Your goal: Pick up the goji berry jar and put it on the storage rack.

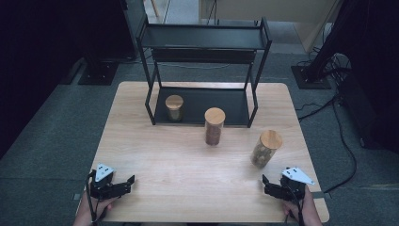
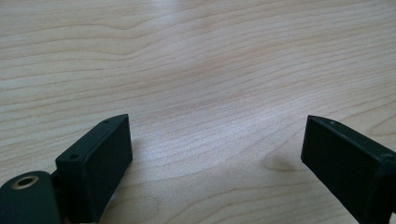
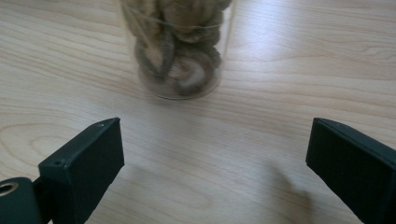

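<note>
A clear jar [image 1: 265, 149] with a round wooden lid stands on the wooden table [image 1: 188, 188], at the lower right of the high view. It is full of brown, curly bits, maybe dried mushrooms; it is hard to be sure. In the right gripper view the jar [image 3: 180, 51] is at the top middle, right ahead of the two black jaws. The jaws stand wide apart with bare table between them, and they do not touch the jar.

The right gripper [image 1: 270, 184] sits near the jar, just below it at the lower right. The left gripper [image 1: 126, 184] is at the lower left, well apart from the jar. Its jaws are spread wide too, over bare wood.
</note>
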The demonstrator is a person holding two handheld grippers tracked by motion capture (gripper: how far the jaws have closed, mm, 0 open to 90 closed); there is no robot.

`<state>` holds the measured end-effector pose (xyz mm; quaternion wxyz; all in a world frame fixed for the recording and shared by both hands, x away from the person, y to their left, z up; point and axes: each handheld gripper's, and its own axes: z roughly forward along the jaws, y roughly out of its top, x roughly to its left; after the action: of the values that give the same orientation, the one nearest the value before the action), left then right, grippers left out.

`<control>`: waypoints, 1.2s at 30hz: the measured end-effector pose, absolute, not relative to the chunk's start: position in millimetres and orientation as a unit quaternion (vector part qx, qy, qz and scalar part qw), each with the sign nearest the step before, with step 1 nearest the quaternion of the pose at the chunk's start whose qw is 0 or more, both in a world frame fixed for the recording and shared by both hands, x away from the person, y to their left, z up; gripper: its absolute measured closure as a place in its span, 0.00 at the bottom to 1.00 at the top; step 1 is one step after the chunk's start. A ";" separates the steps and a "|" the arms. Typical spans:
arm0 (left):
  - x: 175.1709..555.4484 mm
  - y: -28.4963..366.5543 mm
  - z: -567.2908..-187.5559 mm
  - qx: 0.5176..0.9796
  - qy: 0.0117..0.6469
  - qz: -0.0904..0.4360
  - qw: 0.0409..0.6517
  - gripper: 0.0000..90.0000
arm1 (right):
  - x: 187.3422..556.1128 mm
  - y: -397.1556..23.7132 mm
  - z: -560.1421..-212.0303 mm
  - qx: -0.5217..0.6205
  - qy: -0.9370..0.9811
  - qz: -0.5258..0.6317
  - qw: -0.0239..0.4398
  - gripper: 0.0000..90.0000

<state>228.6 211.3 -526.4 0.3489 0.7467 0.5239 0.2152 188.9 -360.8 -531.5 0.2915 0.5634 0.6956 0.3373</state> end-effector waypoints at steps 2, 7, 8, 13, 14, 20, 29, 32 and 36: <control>228.7 211.2 -526.4 0.747 0.523 0.215 0.349 0.10 | 188.4 -356.4 -531.4 0.563 0.695 0.340 0.290 0.04; 229.0 212.1 -526.5 0.745 0.524 0.212 0.355 0.10 | 186.3 -344.7 -531.5 0.556 0.703 0.341 0.285 0.04; 229.0 212.3 -526.6 0.744 0.524 0.211 0.356 0.10 | 186.1 -342.9 -531.5 0.555 0.704 0.340 0.284 0.04; 229.1 213.0 -526.4 0.743 0.525 0.209 0.358 0.10 | 187.2 -334.3 -531.6 0.553 0.708 0.340 0.280 0.04; 229.1 213.2 -526.4 0.743 0.525 0.208 0.359 0.10 | 187.6 -332.6 -531.6 0.552 0.707 0.341 0.280 0.04; 229.5 213.4 -526.4 0.743 0.525 0.208 0.359 0.10 | 188.3 -320.5 -531.4 0.545 0.713 0.345 0.276 0.04; 229.7 213.8 -526.4 0.742 0.525 0.207 0.360 0.10 | 191.3 -302.5 -531.3 0.532 0.723 0.350 0.267 0.04; 229.8 213.9 -526.4 0.742 0.525 0.206 0.361 0.10 | 192.7 -296.5 -531.2 0.528 0.726 0.350 0.266 0.04; 229.8 214.1 -526.4 0.742 0.525 0.206 0.361 0.10 | 194.4 -289.2 -531.3 0.523 0.730 0.352 0.263 0.04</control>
<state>229.8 214.1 -526.4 0.3615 0.7421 0.5255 0.2061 194.4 -289.2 -531.3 0.2630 0.5235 0.7300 0.3522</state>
